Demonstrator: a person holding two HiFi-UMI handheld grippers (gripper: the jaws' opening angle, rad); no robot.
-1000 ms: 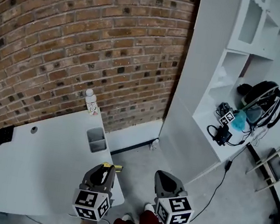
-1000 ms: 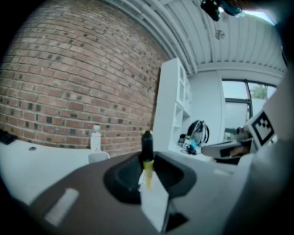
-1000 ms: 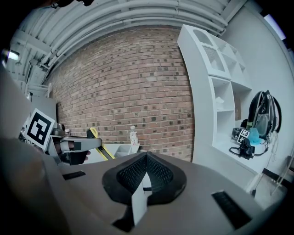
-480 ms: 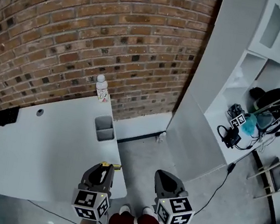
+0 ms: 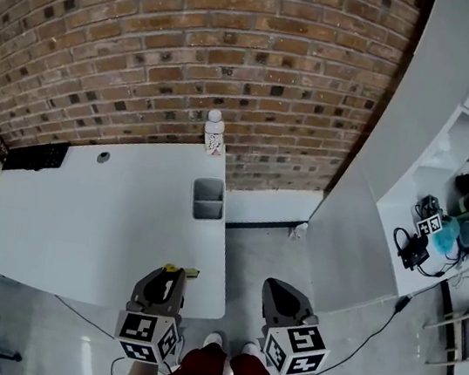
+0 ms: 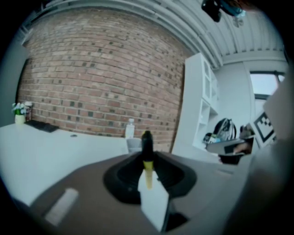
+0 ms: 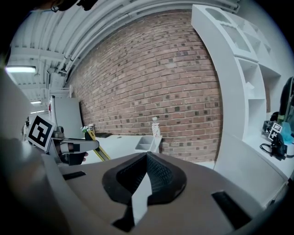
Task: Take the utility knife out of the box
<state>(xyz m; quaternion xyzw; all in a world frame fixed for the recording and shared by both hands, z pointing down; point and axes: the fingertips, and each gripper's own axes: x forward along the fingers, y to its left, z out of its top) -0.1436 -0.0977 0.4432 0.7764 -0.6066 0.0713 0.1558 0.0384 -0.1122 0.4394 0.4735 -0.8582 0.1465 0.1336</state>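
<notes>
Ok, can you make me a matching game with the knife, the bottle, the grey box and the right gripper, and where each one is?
Things:
1. utility knife
2. bottle
3. grey box
4. right gripper

Places or states:
A. on the white table, just in front of the bottle
B. jaws together, nothing between them
C. clamped in the left gripper
D. standing at the back of the table, by the brick wall

Pairs: 1-C, 2-D, 3-A, 4-B
</notes>
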